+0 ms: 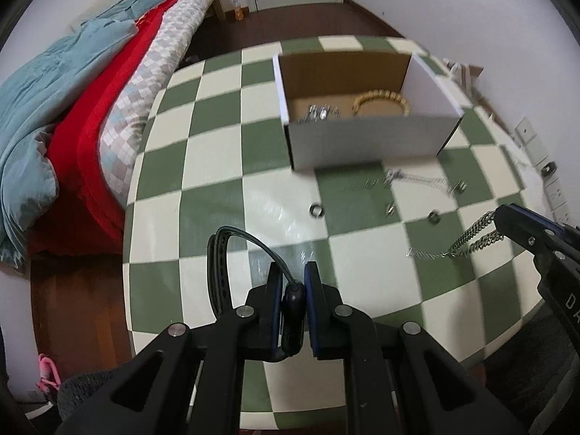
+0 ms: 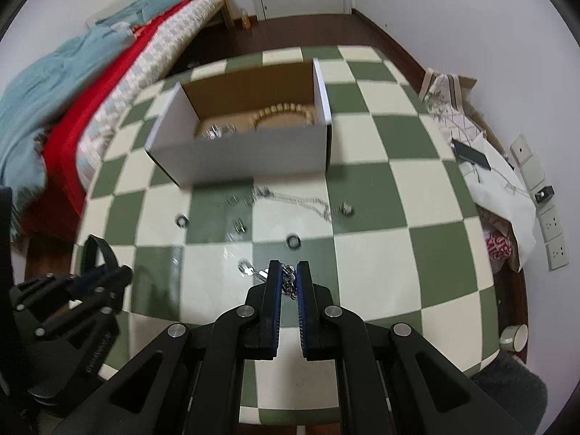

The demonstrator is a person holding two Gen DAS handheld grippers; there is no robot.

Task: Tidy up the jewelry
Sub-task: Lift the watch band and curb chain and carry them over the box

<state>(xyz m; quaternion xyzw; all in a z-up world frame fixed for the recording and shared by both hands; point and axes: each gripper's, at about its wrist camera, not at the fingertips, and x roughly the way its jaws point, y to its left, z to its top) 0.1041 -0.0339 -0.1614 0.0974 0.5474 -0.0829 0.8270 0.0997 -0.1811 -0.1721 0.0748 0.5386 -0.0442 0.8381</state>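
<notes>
My left gripper [image 1: 293, 272] is shut on a dark watch [image 1: 292, 311]; its black strap [image 1: 217, 253] loops up to the left. My right gripper [image 2: 289, 272] is shut on a silver chain [image 2: 288, 281], which hangs from it in the left wrist view [image 1: 467, 241]. An open cardboard box [image 1: 366, 141] at the table's far side holds a gold bead bracelet [image 1: 380, 99] and silver pieces [image 1: 320, 113]. On the table before the box lie a thin silver necklace [image 2: 301, 201], two rings [image 2: 293, 241] [image 2: 181, 220] and small earrings [image 2: 239, 226].
The round table has a green and cream chequered cloth [image 1: 217, 166]. A bed with red and blue covers [image 1: 72, 108] stands left. Right of the table are a white bag [image 2: 500, 188] with a phone [image 2: 471, 154] on it and wall sockets [image 2: 554, 250].
</notes>
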